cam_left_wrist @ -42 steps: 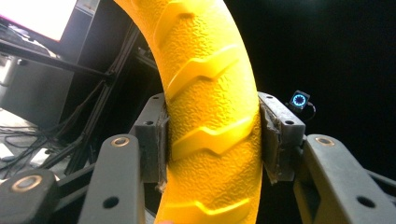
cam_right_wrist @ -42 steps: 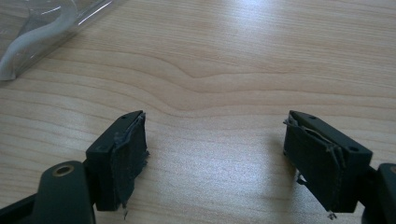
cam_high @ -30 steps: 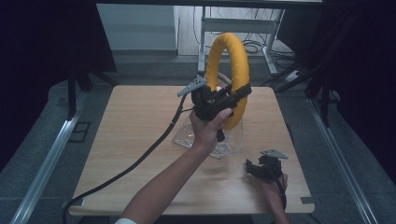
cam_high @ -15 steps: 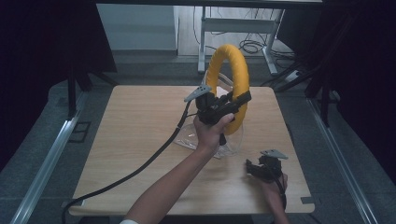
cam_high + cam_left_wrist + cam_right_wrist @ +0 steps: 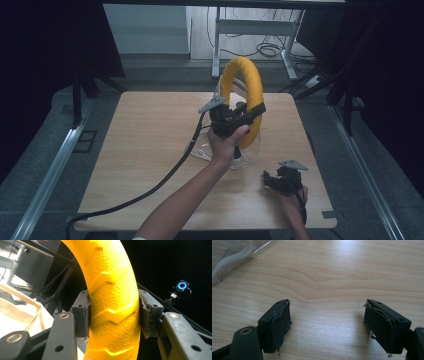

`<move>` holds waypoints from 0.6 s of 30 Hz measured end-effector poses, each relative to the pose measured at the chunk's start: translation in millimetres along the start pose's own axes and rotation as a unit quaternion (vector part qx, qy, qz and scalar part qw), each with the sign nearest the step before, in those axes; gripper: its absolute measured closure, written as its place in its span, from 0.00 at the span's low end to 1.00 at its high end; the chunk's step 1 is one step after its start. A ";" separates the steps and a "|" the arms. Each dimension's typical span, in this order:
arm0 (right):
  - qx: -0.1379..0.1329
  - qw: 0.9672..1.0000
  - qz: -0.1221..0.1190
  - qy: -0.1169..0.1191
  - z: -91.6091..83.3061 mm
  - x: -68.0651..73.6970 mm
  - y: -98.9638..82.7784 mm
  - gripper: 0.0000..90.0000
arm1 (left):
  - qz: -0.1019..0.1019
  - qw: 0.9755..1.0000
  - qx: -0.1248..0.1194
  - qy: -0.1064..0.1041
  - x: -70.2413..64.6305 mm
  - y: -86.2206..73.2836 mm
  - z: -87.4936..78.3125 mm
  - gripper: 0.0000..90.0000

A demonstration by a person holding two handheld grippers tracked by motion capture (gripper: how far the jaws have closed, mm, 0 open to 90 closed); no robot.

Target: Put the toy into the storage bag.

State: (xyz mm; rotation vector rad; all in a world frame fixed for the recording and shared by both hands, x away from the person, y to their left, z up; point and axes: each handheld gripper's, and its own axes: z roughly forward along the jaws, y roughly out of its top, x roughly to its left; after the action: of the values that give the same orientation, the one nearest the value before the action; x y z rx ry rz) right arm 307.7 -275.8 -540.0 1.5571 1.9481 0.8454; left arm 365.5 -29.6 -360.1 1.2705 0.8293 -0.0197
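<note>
A yellow ring [image 5: 241, 75] with a tyre-like tread stands upright above the middle of the wooden table [image 5: 135, 150]. My left gripper [image 5: 248, 114] is shut on its lower right side. In the left gripper view both pads press on the ring [image 5: 112, 297] from either side, with the left gripper [image 5: 113, 313] pointing level. A clear plastic wrapper [image 5: 247, 159] lies on the table just below the ring. My right gripper [image 5: 272, 180] rests near the table's front right edge. In its own view the right gripper [image 5: 328, 322] stands open over bare wood with nothing between the jaws.
The clear wrapper's edge [image 5: 232, 252] lies beyond the right gripper, at the upper left of its view. A black cable [image 5: 150, 190] trails from the left gripper to the front left corner. Metal rails [image 5: 47, 175] run along both table sides. A desk frame [image 5: 250, 27] stands behind.
The left hand has come down with the yellow ring, closer to the clear wrapper on the table. The right gripper has stayed where it was.
</note>
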 end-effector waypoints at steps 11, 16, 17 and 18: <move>0.000 1.000 0.000 0.000 0.0 0.1 0.0 0.23 | -0.020 1.000 0.000 0.013 16.2 -13.4 -2.0 0.56; -0.001 1.000 -0.001 0.000 0.1 0.0 0.0 0.24 | -0.015 1.000 -0.001 0.015 16.3 -18.6 0.0 0.56; 0.001 1.000 0.000 0.000 -0.2 0.0 0.1 0.24 | -0.013 1.000 -0.001 0.016 16.3 -19.9 0.5 0.56; 0.000 1.000 -0.001 0.000 -0.1 -0.1 0.1 0.24 | -0.013 1.000 -0.001 0.016 16.3 -20.8 0.9 0.56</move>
State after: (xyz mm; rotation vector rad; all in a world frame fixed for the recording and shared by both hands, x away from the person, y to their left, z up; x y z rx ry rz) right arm 307.7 -275.9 -539.9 1.5542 1.9504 0.8445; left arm 368.4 -30.5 -386.4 1.2612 0.8730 -0.0189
